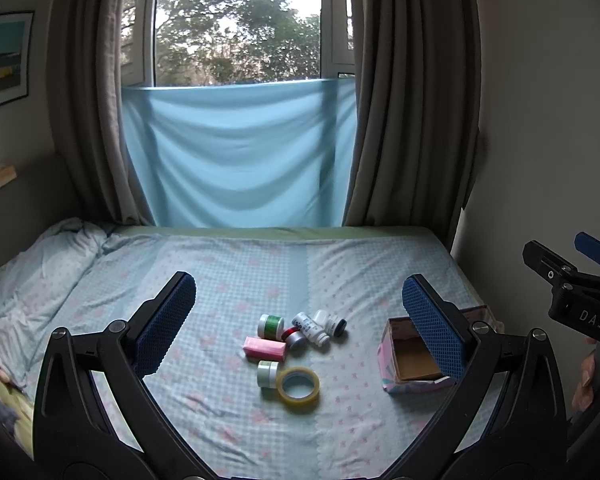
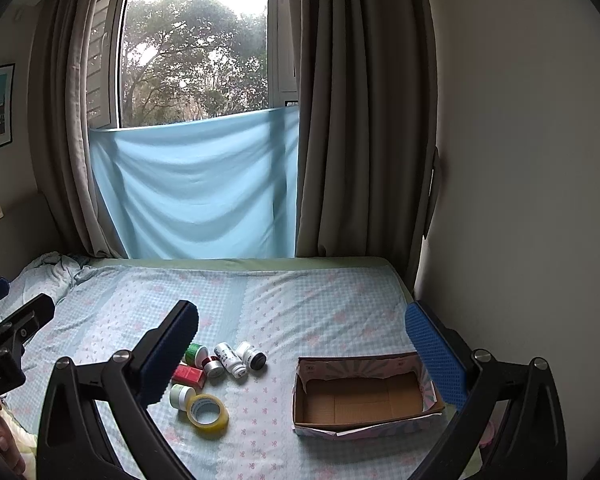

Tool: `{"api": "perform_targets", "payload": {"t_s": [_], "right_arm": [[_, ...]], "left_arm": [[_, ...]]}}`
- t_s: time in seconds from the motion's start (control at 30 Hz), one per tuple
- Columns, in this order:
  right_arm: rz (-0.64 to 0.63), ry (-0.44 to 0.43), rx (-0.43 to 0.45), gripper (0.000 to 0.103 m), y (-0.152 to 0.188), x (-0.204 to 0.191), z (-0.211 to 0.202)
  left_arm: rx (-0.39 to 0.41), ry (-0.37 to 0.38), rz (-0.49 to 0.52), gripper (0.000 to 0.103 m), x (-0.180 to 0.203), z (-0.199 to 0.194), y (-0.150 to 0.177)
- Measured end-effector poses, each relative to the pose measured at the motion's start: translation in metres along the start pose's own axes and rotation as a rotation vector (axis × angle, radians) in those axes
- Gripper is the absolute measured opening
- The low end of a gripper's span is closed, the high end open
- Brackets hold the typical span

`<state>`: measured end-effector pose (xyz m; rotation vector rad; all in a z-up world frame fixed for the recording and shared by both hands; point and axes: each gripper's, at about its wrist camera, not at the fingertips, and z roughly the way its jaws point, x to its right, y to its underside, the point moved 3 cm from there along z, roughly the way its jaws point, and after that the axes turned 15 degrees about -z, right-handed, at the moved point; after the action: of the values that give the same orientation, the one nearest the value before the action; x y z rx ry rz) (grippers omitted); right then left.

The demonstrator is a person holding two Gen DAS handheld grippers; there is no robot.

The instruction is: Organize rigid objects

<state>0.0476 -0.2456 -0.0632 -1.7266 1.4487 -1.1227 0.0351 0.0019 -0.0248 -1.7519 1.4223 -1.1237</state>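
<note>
Small jars, bottles and a yellow tape roll point(image 2: 207, 409) lay beside the open cardboard box point(image 2: 362, 400); your left gripper point(image 1: 298, 322) and right gripper point(image 2: 300, 354), marked "DAS", gaped, holding nothing.

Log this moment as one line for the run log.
left hand-held gripper: open, empty | right hand-held gripper: open, empty | tape roll, bottles: on bed | box: empty | stage: nothing picked

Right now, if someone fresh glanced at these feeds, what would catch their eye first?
Probably the cluster of small items mid-bed: a yellow tape roll nearest the cameras, a pink box behind it, and white bottles lying tipped over. To their right sits an open cardboard box, empty inside. Both grippers hover with jaws spread wide, holding nothing.
</note>
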Motion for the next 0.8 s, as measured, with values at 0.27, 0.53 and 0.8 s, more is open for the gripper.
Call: {"api": "perform_targets", "payload": {"t_s": [0.27, 0.53, 0.8], "right_arm": [[-0.001, -0.002, 0.000, 0.103, -0.001, 0.000, 0.001], [-0.007, -0.030, -0.004, 0.103, 0.000, 0.004, 0.008], [-0.054, -0.158, -0.014, 0.103, 0.011, -0.010, 0.025]], "left_arm": [[-0.001, -0.007, -0.004, 0.102, 0.002, 0.001, 0.000], [-0.026, -0.035, -0.031, 0.102, -0.005, 0.006, -0.002], [-0.078, -0.166, -0.052, 0.102, -0.037, 0.020, -0.003]]}}
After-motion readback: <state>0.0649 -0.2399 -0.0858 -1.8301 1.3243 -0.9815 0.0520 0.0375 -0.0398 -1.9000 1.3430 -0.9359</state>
